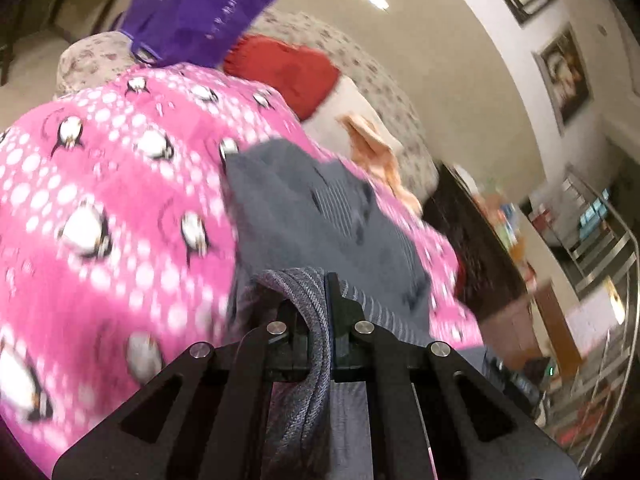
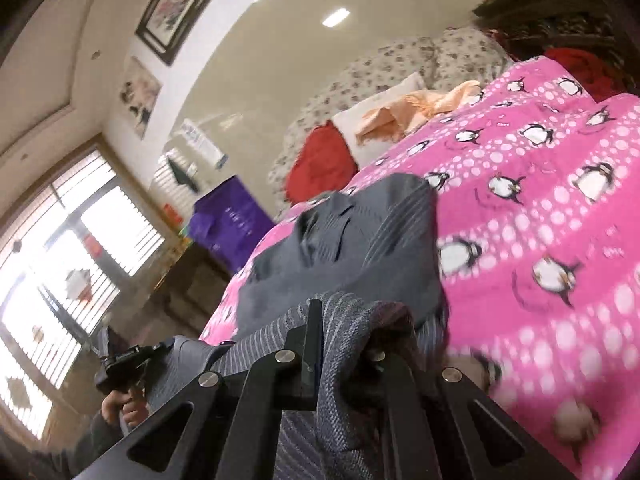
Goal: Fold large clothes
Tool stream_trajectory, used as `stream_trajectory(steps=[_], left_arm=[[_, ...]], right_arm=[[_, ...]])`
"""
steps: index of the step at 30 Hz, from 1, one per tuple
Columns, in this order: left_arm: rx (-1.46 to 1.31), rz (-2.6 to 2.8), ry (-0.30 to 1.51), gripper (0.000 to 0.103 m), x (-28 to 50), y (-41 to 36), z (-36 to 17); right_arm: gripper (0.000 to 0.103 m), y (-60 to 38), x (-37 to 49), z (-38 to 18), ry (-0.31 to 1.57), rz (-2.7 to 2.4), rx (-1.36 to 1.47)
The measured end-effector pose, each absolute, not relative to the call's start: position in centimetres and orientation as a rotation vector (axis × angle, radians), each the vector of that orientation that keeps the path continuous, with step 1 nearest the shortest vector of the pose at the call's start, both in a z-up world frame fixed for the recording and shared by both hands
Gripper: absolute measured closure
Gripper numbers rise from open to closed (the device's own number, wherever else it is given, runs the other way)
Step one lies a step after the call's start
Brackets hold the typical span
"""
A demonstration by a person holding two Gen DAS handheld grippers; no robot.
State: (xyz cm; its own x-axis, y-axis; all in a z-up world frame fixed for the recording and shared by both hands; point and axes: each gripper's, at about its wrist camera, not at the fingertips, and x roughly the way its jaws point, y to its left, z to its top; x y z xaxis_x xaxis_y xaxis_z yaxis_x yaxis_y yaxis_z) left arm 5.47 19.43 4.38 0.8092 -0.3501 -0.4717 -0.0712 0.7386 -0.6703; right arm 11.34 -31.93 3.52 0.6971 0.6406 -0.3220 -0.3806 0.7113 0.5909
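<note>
Two hand-held grippers are each pinched onto the grey garment (image 1: 320, 216): the left hand-held gripper (image 1: 320, 300) has a rolled hem of it clamped between its jaws, and the right hand-held gripper (image 2: 344, 320) has a bunched fold of the same cloth pressed between its own. The rest of the garment is draped forward onto the pink penguin blanket (image 2: 540, 200) that covers the bed, rumpled rather than flat. Both views are motion-blurred (so finer creases cannot be judged). From here, an uneven fold is the likeliest fault: the cloth is gathered thickly in each grip, so layers could be dragged along together. The blanket itself might be caught and lifted, since it lies directly under the garment. Slippage is also possible if the thick rolled hem is pulled sideways. The peach cloth (image 2: 420, 108) and red cushion (image 2: 320, 164) lie well apart.
</note>
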Motion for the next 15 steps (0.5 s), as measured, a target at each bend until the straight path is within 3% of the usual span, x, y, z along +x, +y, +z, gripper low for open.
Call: stream_trajectory(steps=[8, 15], left_arm=[[-0.611, -0.074, 0.659, 0.100, 17.0, 20.0, 5.6], [-0.463, 0.006, 0.779, 0.096, 23.4, 19.6, 1.1]], right_arm=[[0.098, -30.6, 21.9, 4.9, 0.575, 0.470, 0.539], [0.098, -29.1, 29.8, 2.1, 0.682, 0.420, 0.488]])
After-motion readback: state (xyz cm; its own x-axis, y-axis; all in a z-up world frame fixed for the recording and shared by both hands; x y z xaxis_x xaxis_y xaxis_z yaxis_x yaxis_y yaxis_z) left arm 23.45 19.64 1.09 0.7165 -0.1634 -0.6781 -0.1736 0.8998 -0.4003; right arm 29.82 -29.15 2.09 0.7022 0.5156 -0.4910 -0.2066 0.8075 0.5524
